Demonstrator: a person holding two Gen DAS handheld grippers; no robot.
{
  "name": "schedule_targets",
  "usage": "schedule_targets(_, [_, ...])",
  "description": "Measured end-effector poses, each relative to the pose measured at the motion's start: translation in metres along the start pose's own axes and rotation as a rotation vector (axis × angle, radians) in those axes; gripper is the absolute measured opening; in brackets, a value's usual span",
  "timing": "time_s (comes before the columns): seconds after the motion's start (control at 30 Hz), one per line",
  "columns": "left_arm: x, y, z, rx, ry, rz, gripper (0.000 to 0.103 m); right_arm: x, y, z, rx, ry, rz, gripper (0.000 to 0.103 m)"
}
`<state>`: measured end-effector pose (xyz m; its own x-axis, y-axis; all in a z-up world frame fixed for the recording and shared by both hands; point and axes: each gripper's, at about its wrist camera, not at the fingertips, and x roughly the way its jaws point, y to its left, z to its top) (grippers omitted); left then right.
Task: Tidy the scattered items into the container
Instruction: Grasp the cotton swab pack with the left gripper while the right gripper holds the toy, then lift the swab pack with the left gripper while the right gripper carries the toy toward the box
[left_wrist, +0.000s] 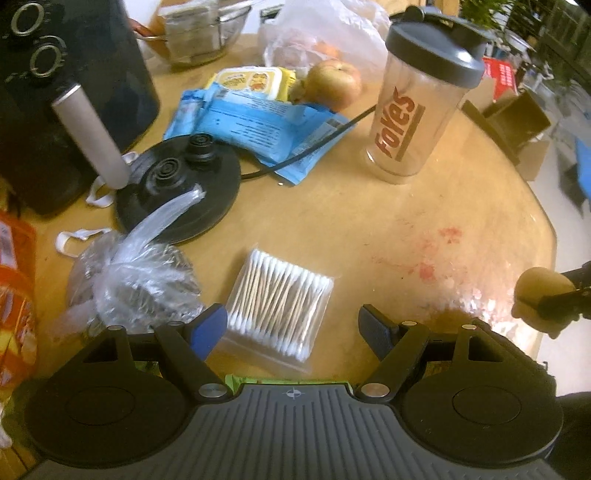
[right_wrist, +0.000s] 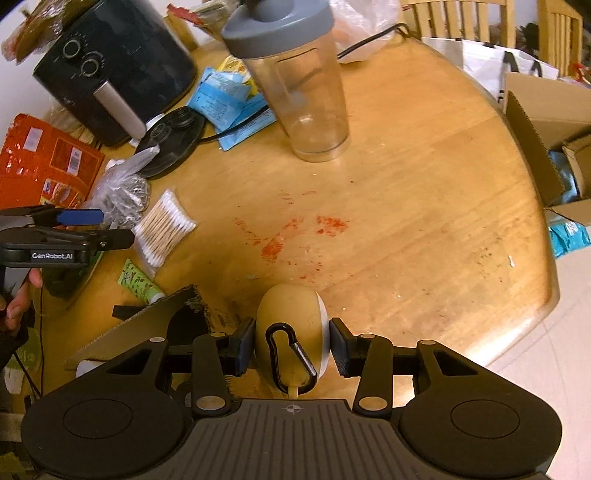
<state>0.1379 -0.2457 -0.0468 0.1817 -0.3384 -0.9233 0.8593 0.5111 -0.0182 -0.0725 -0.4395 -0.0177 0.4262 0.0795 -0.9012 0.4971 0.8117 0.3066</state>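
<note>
Your left gripper (left_wrist: 291, 328) hangs wide and empty right over the bag of cotton swabs (left_wrist: 277, 303), which lies flat on the tabletop (left_wrist: 388, 221) between the pads. The swabs' long axis runs away from you along the fingers. Your right gripper (right_wrist: 291, 347) is clamped on the tan pouch (right_wrist: 290, 332), so the left is nearer.
</note>
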Motion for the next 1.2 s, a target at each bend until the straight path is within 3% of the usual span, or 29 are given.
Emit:
schedule_targets(0.57, [0.058,0.011,0.002,0.091,0.068,0.011,0.078,0.003,-0.021,-0.015,0.112,0.013,-0.052,0.046])
schedule_targets(1.0, [0.069,0.014,-0.001,0.089,0.041,0.008,0.080,0.006,-0.023,-0.017,0.125,0.030,-0.072,0.046])
schedule_targets(1.2, [0.064,0.011,-0.002,0.079,0.020,0.010,0.062,0.006,-0.021,-0.016,0.117,0.028,-0.066,0.046])
